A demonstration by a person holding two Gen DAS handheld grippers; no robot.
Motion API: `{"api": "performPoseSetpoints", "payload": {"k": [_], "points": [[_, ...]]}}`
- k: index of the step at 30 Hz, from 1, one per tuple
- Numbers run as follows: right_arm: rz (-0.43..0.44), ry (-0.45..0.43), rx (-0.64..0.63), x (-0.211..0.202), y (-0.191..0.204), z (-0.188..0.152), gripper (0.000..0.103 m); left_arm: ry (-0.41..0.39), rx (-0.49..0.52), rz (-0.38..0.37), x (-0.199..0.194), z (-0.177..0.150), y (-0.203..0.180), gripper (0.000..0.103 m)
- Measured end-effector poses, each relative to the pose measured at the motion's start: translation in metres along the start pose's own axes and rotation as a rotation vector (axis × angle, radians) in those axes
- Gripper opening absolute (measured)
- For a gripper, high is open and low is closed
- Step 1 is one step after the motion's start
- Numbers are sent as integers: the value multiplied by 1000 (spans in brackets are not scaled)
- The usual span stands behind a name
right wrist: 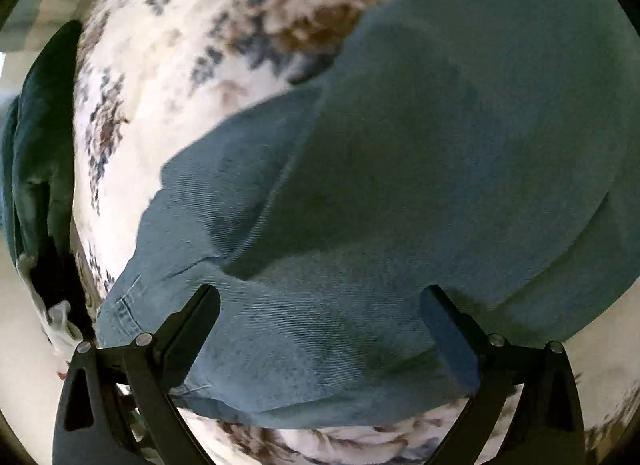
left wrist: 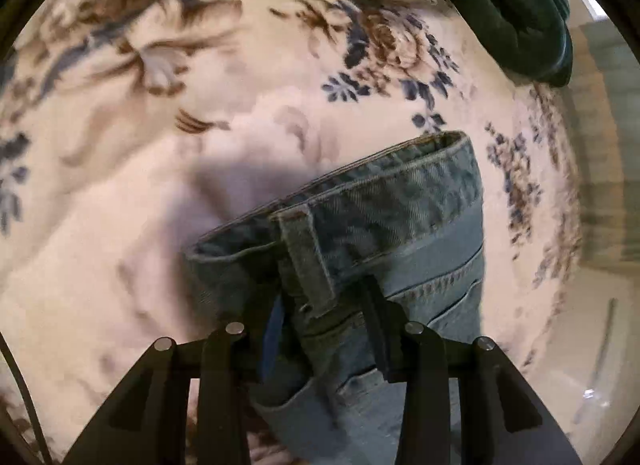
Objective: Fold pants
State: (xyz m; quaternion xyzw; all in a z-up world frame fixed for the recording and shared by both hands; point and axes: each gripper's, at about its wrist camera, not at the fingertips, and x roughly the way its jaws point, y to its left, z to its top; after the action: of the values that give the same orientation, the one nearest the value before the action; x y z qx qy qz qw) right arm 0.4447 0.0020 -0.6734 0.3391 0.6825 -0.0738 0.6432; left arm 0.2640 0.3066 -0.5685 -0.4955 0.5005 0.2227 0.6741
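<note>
The jeans [left wrist: 384,225] lie on a cream blanket [left wrist: 120,225] printed with brown and blue flowers. In the left wrist view, the left gripper [left wrist: 324,305] points steeply down at the waistband end of the denim: its two dark fingers stand narrow, one on each side of a bunched fold that carries a belt loop [left wrist: 306,261], and the cloth fills the gap between them. The pads appear to press on that fold — the fabric rises up between them rather than lying flat. The right wrist view shows the right gripper [right wrist: 320,305] with its jaws spread wide over a broad, smooth stretch of the same denim [right wrist: 440,125]; the fingertips [right wrist: 208,297] sit at or just above the surface (contact cannot be judged), and nothing is pinched between them. The fabric there folds over itself in a soft ridge running up and to the right. A dark green cloth [left wrist: 516,13] lies at the blanket's edge, well apart from the jeans — it also shows at the left margin of the right view.
</note>
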Motion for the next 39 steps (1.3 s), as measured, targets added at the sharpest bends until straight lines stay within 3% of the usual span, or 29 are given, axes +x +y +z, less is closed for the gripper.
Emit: {"api": "performPoseSetpoints", "payload": {"k": [6,8,12,16,18,20,26,28,31,33,39], "points": [[-25,6,-129,15,21,-7,102,-34,80,-33,3,14,-19,34],[-42,-1,-168,12,24,-9,102,-66,161,8,1,10,-32,16],[-83,-46,-181,1,15,-9,102,-107,284,65,-12,-6,-42,12],[-56,-58,-66,-15,-20,-2,102,-115,310,115,-41,-30,-13,12],[-44,-86,14,-31,-46,5,102,-94,320,167,-34,-36,5,13],[-38,-122,87,-47,-71,11,102,-44,254,178,-19,-35,25,13],[26,-215,330,-87,-148,47,102,-34,248,198,-37,-30,3,21],[70,-249,405,-96,-171,62,102,-92,284,251,-59,-44,-10,22],[109,-281,448,-103,-196,80,101,-239,463,423,-89,-96,-45,28],[136,-302,464,-106,-211,91,101,-263,554,430,-88,-127,-59,33],[326,-345,561,-109,-261,130,101,-44,759,341,-12,-206,-119,35]]}}
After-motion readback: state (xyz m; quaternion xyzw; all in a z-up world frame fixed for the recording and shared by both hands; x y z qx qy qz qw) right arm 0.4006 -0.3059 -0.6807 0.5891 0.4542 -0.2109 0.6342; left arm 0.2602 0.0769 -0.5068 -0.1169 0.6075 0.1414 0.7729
